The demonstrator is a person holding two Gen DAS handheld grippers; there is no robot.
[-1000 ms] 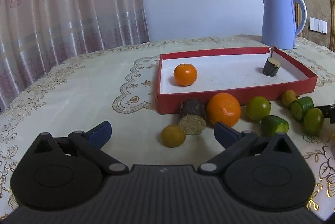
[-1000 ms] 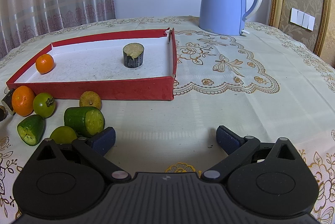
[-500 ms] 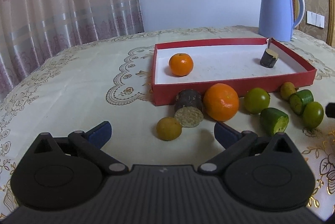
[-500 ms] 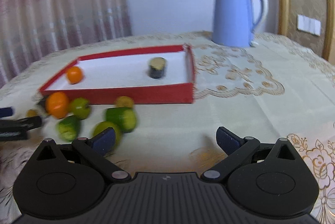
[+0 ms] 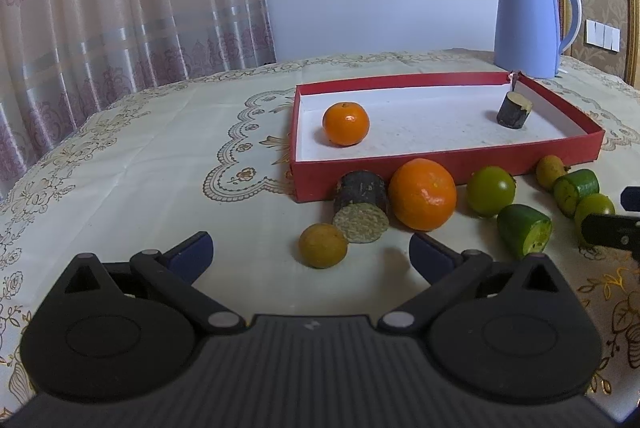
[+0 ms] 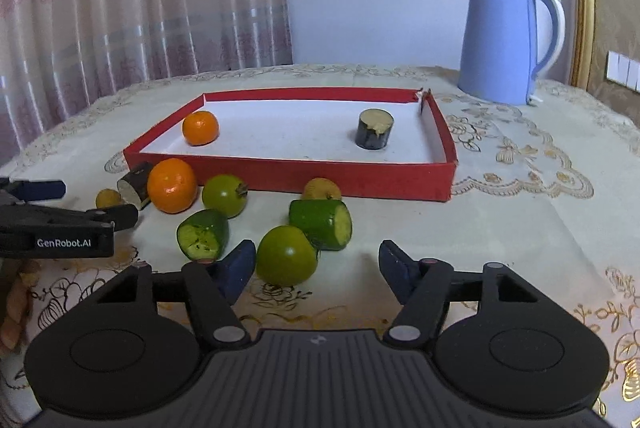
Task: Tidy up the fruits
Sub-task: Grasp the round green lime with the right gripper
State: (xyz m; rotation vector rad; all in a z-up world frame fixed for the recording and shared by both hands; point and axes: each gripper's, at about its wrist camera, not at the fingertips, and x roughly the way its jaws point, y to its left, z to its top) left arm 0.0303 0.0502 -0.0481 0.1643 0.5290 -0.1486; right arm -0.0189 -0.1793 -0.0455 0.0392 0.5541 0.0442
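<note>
Fruit lies mostly outside the red tray (image 6: 280, 170), strung along its near wall; only a small orange (image 6: 200, 127) and a dark cut piece (image 6: 374, 134) sit inside. The green fruit (image 6: 286, 255) nearest the right gripper (image 6: 317, 267), well short of the tray, looks the likeliest pick: centre it, since it sits beside the left finger, then close gently. Both grippers hover low, level, jaws wide apart and empty; the left gripper (image 5: 311, 255) faces a small yellow fruit (image 5: 323, 245).

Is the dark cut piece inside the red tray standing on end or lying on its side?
Standing on end. In the right wrist view the dark cut piece shows its pale cut face upward, on the white floor of the red tray.
</note>
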